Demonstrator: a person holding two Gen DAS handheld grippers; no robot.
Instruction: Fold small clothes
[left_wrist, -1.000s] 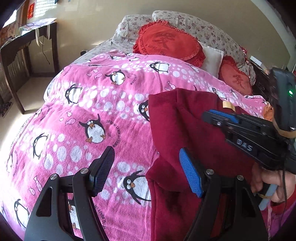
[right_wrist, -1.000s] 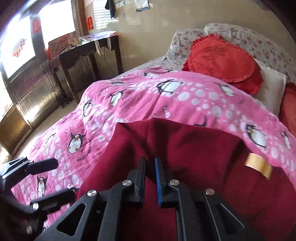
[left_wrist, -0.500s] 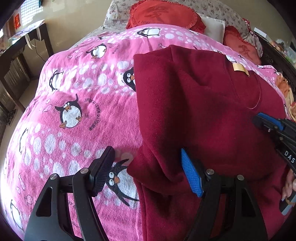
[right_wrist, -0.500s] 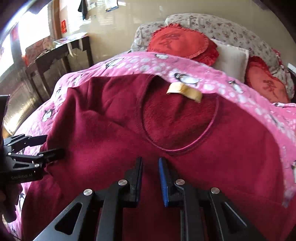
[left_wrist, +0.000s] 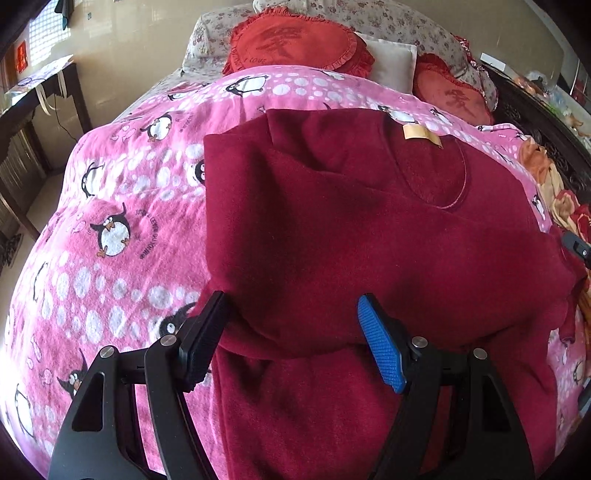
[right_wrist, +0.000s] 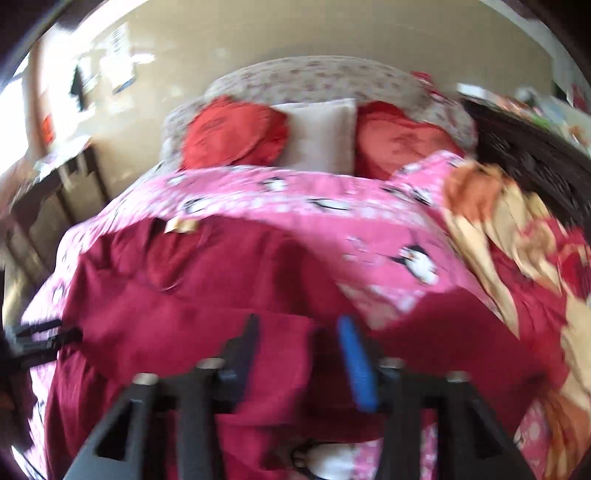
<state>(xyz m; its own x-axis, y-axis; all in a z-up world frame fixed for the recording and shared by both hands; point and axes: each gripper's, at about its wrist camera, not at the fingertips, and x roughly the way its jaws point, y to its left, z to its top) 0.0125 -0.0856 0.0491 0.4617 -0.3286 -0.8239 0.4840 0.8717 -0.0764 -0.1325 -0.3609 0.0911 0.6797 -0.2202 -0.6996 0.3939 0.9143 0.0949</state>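
Maroon sweater (left_wrist: 332, 229) on pink penguin blanket (left_wrist: 110, 221), folded edge now lower at 6 o'clock than a second ago. Left gripper (left_wrist: 291, 339) wide, fold between pads, no squeeze visible.
Right wrist view, blurred: right gripper (right_wrist: 299, 354) opening, cloth between jaws, grip apparently released; sleeve fold likely laid, next fold pending.

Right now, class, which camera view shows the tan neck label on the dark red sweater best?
The left wrist view: the label is sharp at the sweater's collar. The right wrist view shows it blurred and small.
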